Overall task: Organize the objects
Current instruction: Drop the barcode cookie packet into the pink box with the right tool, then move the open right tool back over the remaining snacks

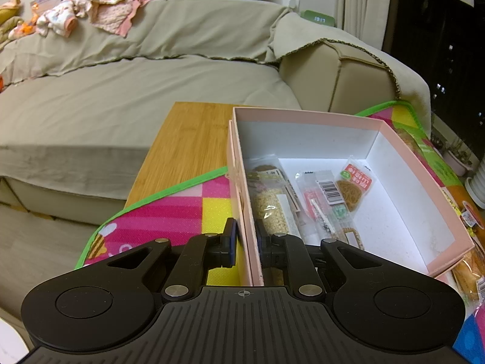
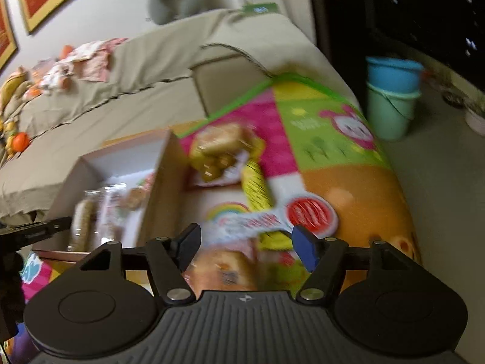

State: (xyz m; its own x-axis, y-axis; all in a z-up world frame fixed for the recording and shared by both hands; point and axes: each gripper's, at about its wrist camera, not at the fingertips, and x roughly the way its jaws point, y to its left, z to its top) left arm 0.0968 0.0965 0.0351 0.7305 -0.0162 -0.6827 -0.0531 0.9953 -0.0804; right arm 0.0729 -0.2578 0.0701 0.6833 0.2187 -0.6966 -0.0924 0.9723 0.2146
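Left hand-held gripper (image 1: 246,244) clamps pink box (image 1: 376,123) wall, box lengthwise away.

Left tongs (image 1: 245,242) clamped on pink box (image 1: 306,116) wall; snack packets (image 1: 353,186) inside.

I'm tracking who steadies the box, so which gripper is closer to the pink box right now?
Left. The left gripper is clamped on the pink box's near wall. The right gripper is open over snack packets on the mat, beside the box.

box (image 1: 348,121): on mat (image 1: 169,212) | snack packets (image 1: 303,200): in box, likely flat
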